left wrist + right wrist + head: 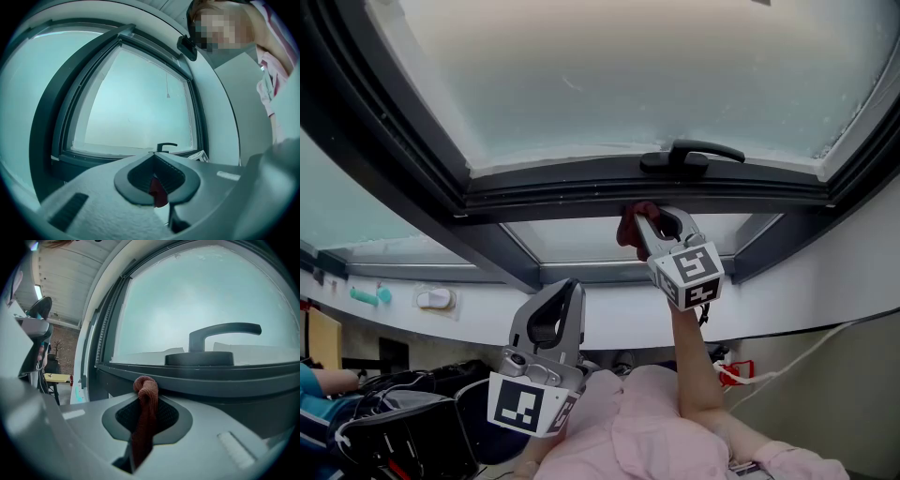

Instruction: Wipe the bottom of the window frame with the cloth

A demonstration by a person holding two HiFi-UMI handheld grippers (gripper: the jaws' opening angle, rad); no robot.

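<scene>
**A:** Right gripper view first: what do your jaws hold?

**B:** Your right gripper (147,404) has its jaws closed tight on the cloth (146,389). The folded end pokes out just under the bottom edge of the window frame (243,380), left of the handle (220,333). Your left gripper (560,289) hangs lower, with its jaws together at the tips.

**A:** What could go wrong?

**B:** I think the small bunch may slip back, and then the hard jaws would scrape the frame. You may also knock the handle.

**A:** And the surface?

**B:** It is a dark, grooved rail under cloudy glass (628,84), with a white wall (825,281) and cables (787,361) below.
</scene>
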